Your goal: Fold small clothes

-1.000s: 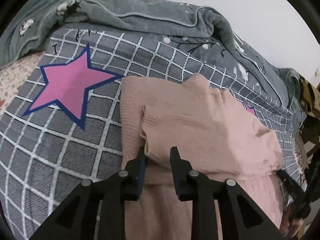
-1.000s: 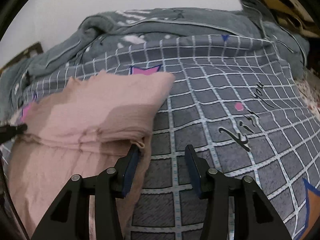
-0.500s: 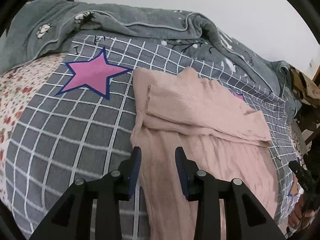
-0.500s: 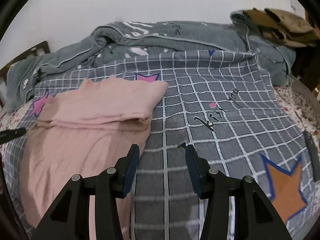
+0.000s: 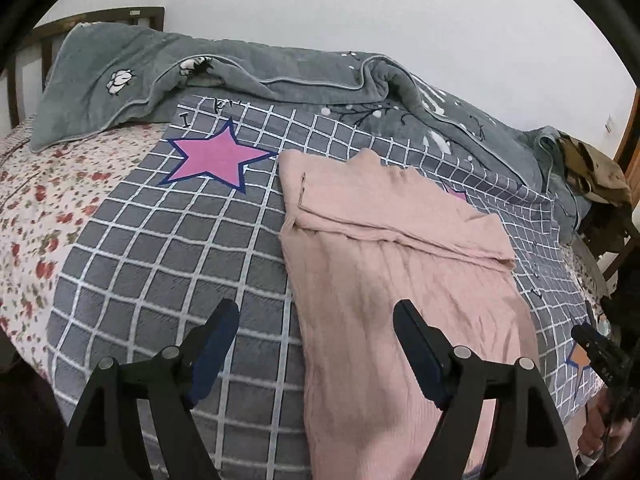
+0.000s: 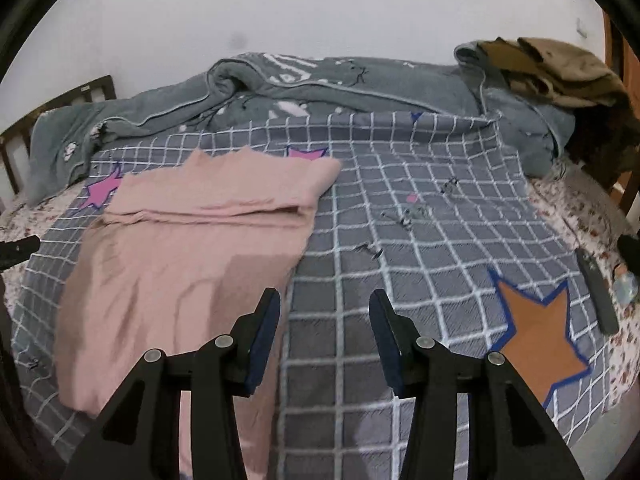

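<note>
Hovering over pink garment – both tools spread, w/ nothing held

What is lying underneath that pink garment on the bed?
The pink garment lies on a grey checked quilt with star prints. One pink star peeks out behind it; anything else beneath is covered.

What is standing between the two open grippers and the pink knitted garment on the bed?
Nothing visible. The pink knitted garment lies uncovered on the grey checked quilt; the left gripper and right gripper are open above its near edges.
</note>
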